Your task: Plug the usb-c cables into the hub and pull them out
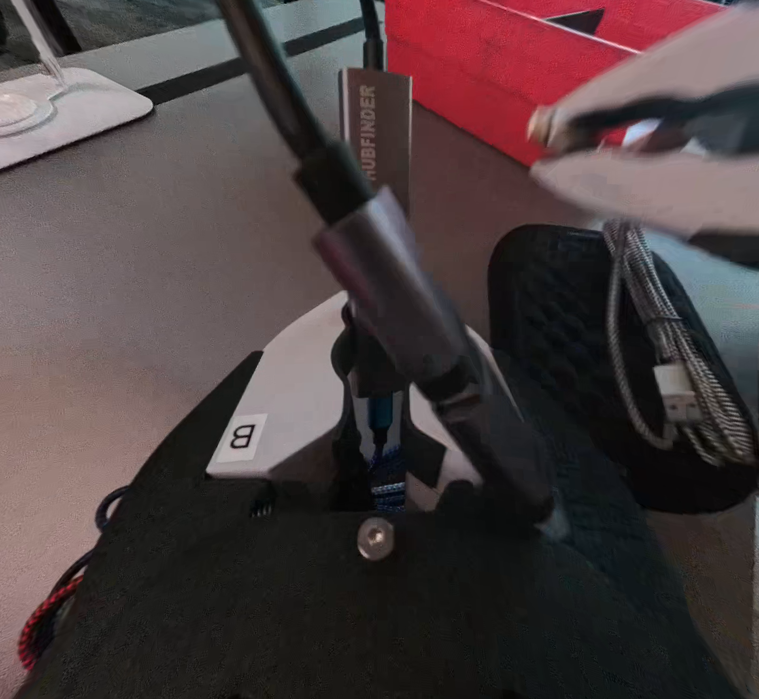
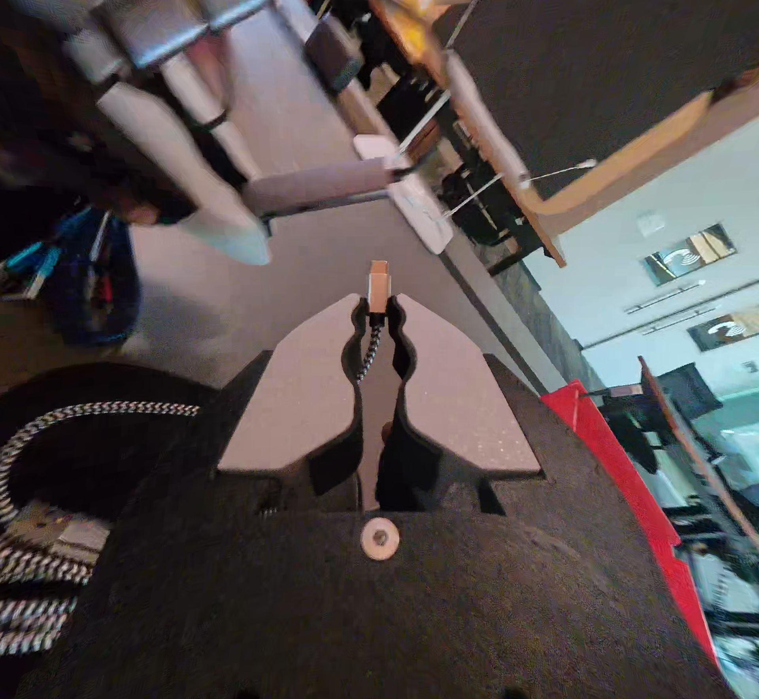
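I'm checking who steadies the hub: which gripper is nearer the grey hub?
Left. The left gripper sits just below the hub. The right gripper, shut on a braided cable's plug, hovers off to the hub's right.

Lettering: one line of pale capitals runs lengthwise down the dark grey face of the hub (image 1: 376, 133), a brand-type mark, sharp and legible, standing over the middle of the desk (image 1: 164, 248).

Sticker (image 1: 241, 437): white, on the near finger (image 1: 295, 392) of the left gripper (image 1: 406, 322), with a single black capital letter, seen turned round.

Right wrist view: two dark wall signs (image 2: 690, 252) carry pale pictograms, and a small pale notice (image 2: 651, 223) hangs above them. All are too blurred to read.
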The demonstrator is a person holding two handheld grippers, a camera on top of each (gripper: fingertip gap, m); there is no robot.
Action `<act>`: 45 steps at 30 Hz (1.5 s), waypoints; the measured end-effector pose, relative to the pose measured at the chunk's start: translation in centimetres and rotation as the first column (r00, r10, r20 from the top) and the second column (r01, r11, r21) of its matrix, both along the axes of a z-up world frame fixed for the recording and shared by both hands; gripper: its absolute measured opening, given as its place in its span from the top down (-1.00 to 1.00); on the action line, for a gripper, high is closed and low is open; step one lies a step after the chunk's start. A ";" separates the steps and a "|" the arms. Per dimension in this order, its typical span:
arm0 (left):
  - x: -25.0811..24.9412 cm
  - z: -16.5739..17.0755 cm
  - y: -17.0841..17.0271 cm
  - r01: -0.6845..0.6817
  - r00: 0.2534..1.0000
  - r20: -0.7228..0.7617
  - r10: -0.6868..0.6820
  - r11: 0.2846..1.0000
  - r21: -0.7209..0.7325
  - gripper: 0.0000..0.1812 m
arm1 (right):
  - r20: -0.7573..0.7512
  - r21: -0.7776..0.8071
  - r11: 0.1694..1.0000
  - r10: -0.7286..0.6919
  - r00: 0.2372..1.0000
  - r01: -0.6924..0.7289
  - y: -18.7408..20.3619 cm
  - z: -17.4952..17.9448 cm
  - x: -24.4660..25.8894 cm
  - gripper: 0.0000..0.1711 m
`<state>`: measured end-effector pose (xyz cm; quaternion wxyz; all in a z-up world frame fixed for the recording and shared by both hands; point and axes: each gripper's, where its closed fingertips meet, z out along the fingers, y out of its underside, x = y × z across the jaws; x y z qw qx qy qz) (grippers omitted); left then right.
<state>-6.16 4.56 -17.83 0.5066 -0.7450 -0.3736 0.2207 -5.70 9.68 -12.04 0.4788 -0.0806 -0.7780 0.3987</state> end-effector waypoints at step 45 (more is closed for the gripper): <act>-0.2 1.3 -0.6 -0.020 1.000 -0.014 0.022 0.995 0.095 0.78 | 0.290 -0.031 0.685 -0.691 0.662 0.728 28.7 0.2 -11.2 0.24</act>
